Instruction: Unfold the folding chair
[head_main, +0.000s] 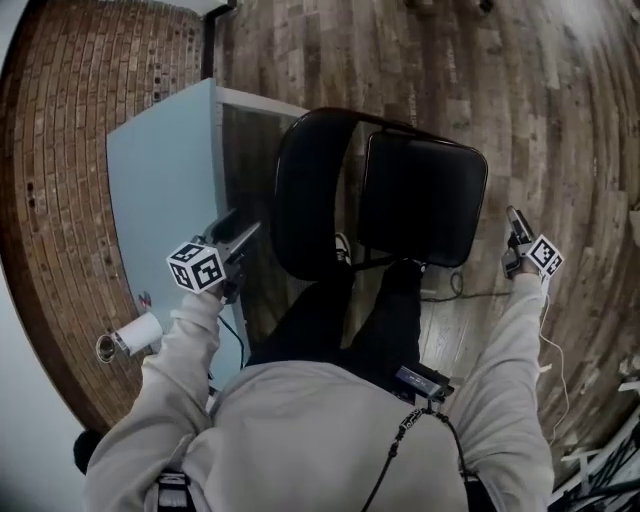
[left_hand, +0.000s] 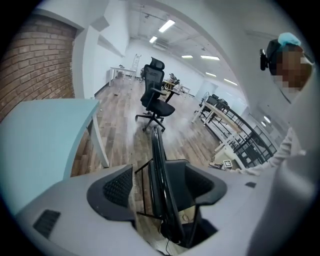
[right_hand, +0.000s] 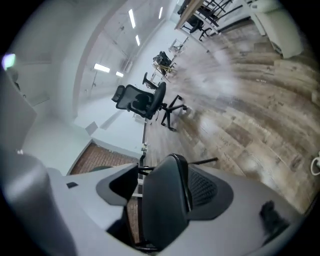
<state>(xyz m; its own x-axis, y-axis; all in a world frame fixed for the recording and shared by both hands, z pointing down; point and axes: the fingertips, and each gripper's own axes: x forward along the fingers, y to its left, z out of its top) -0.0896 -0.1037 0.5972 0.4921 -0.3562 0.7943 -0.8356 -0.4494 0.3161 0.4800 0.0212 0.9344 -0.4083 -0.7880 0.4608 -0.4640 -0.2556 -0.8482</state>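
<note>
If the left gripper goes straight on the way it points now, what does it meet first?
Probably the folding chair's backrest, whose edge shows straight ahead between the open jaws of the left gripper. They do not touch; depth is unclear.

Ceiling strip lights (left_hand: 166, 25) are flooding my left gripper view with cool, even brightness — in my right gripper view the wood floor (right_hand: 250, 90) is smearing with motion blur. Every view is bending and darkening at its edges; the folding chair (head_main: 420, 200) is showing nearly black.
</note>
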